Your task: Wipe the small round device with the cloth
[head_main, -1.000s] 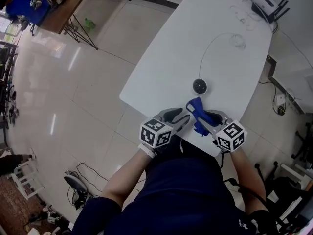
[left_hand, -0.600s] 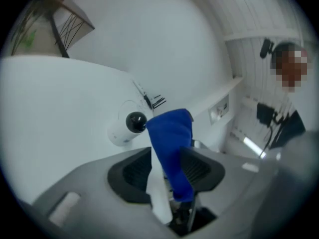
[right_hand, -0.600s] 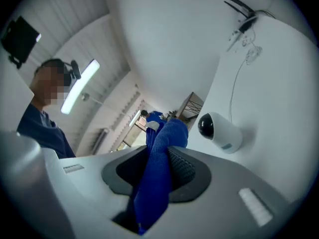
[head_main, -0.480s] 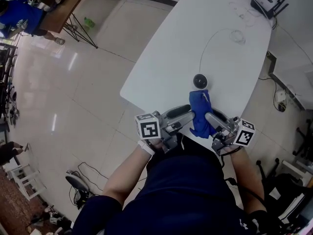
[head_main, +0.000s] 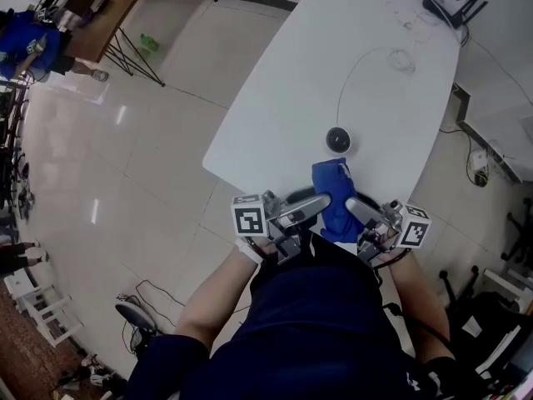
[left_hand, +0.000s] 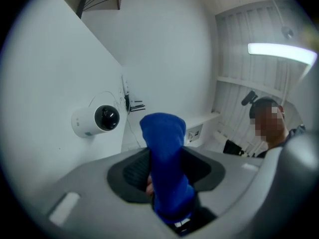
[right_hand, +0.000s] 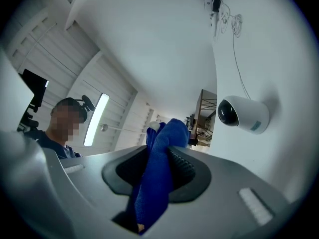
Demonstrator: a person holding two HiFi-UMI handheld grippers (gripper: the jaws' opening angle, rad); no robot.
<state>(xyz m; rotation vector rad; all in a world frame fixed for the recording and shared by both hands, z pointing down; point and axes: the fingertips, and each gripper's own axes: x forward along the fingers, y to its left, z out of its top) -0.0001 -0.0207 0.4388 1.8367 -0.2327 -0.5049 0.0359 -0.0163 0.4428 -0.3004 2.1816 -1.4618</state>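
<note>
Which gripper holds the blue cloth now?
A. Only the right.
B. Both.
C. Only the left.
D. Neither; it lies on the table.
B: the blue cloth is pinched between the jaws of the left gripper and of the right gripper; the left jaws have just been closing further on it.

— What is the cloth made of?
— Blue fabric, matt, with a fine knitted nap, slightly fuzzy.
— And the round device?
— A smooth white plastic shell with a satin sheen; its black lens face is glossy.
— The table?
— White, smooth and matt, probably laminate, though that's hard to tell. The floor at the left is polished tile with bright reflections.
</note>
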